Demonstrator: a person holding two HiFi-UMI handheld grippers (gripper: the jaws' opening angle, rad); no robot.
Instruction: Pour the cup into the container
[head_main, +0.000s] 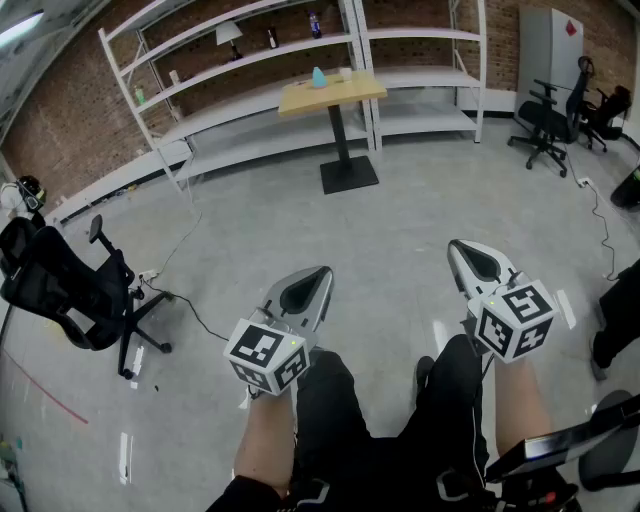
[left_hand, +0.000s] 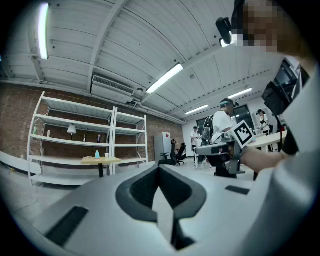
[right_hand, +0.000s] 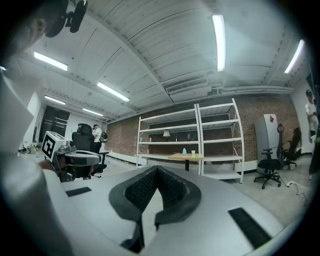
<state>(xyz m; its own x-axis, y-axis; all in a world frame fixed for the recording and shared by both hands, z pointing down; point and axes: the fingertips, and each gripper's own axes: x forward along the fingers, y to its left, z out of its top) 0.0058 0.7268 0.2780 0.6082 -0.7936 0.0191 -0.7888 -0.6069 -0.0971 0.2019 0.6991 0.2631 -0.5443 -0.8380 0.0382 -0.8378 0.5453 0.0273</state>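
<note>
Your left tongs (head_main: 322, 272) and right tongs (head_main: 456, 246) are both closed and empty, held level over the floor (head_main: 400, 215). The white cup (head_main: 345, 73) stands near a blue container (head_main: 318, 77) on the bench (head_main: 340, 96), well apart from both tongs.

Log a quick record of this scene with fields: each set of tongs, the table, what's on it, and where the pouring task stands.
Left tongs: shut, empty, pointing level
Right tongs: shut, empty, pointing level
Table: far ahead, in front of the shelves
On table: small blue item and white cup, apart from each other
Black chair: at the left
Task stage: not begun, nothing held
</note>
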